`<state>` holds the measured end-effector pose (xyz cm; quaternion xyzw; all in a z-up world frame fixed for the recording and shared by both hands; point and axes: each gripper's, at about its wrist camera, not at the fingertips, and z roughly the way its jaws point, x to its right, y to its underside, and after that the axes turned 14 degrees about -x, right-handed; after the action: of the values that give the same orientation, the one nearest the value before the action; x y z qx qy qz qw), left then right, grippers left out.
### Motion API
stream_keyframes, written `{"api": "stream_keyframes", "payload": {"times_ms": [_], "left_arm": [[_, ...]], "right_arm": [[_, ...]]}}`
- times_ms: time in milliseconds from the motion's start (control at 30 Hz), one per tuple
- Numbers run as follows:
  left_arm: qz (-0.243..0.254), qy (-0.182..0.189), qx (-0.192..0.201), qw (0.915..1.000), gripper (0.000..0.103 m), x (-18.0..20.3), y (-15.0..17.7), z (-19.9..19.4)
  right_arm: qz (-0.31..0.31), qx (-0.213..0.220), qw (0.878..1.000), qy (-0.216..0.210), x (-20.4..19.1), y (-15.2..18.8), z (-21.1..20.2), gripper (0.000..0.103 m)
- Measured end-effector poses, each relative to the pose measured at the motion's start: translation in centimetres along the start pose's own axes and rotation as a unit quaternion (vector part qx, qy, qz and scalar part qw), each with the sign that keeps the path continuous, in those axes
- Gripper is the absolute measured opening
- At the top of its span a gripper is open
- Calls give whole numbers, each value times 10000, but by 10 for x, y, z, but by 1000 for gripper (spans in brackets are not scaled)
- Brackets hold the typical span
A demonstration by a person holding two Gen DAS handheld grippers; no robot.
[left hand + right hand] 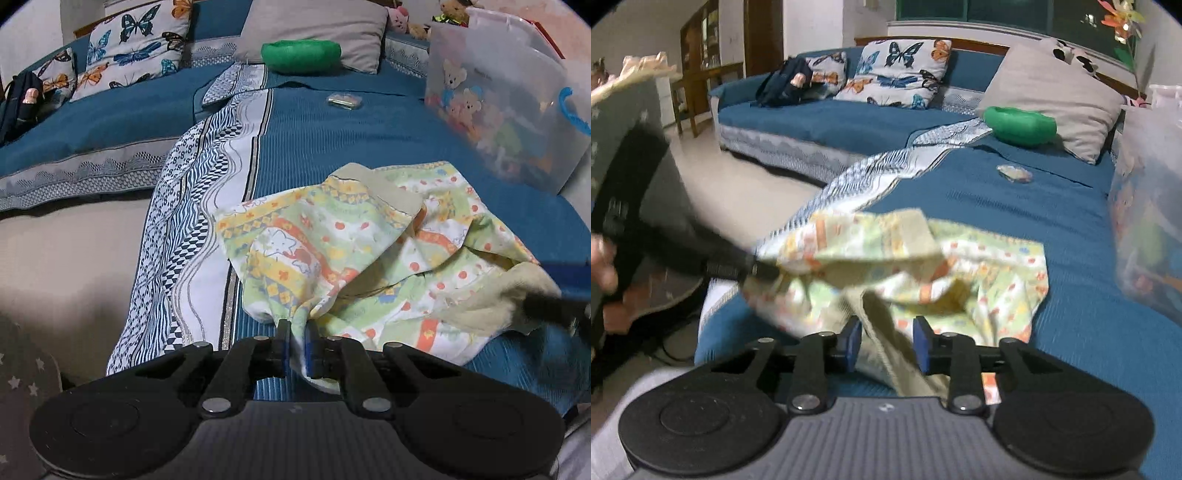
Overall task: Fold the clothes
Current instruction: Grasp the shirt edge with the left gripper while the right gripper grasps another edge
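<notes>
A small patterned garment (351,251) in pale green, yellow and orange lies crumpled on the blue sofa cover (332,140). My left gripper (297,332) is shut on the garment's near left corner. My right gripper (886,336) has its jaws apart with a cream hem of the garment (923,266) lying between them; the view is blurred. The right gripper shows blurred at the garment's right edge in the left wrist view (554,306). The left gripper shows pinching the garment's left edge in the right wrist view (757,267).
A blue-and-white patterned sheet (199,221) lies left of the garment. A translucent teddy-bear storage box (509,107) stands at the right. A green bowl-like object (301,55), a grey pillow (317,26), butterfly cushions (136,48) and a small packet (345,100) lie farther back.
</notes>
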<state>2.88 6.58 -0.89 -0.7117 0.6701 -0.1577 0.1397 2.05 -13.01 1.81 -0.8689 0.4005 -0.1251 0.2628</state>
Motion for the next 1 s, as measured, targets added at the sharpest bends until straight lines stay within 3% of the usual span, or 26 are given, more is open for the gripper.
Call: {"api": "stream_keyframes", "payload": {"times_ms": [133,233,267,400,633,733,867,1000], "left_arm": [[50,-27,-16,10000,13,1,-2,1],[91,-133,-14,9999,30,2,-1,2],[99,-175,-27,9998,41,3,-1,3],[231,-246,18,9994,54,7,-2,2],[222,-219,-118,9994,58,5,-7,14],[158,-224,-145,9995,65,1,-6,16],[243,-229,-168,9993,75,-1,3,12],[227,-204,-205,9993,75,0,10,13]], "right_arm": [[115,152,9998,63,15,-14,-4,43],[294,160,9994,106,30,-22,1,49],[334,135,9992,158,35,-24,4,49],[345,-126,9974,614,48,-30,27,50],[554,-614,9940,716,56,-26,66,50],[591,-683,9936,671,53,-21,72,50],[717,-664,9930,664,52,-8,62,50],[671,-670,9927,750,49,10,45,50]]}}
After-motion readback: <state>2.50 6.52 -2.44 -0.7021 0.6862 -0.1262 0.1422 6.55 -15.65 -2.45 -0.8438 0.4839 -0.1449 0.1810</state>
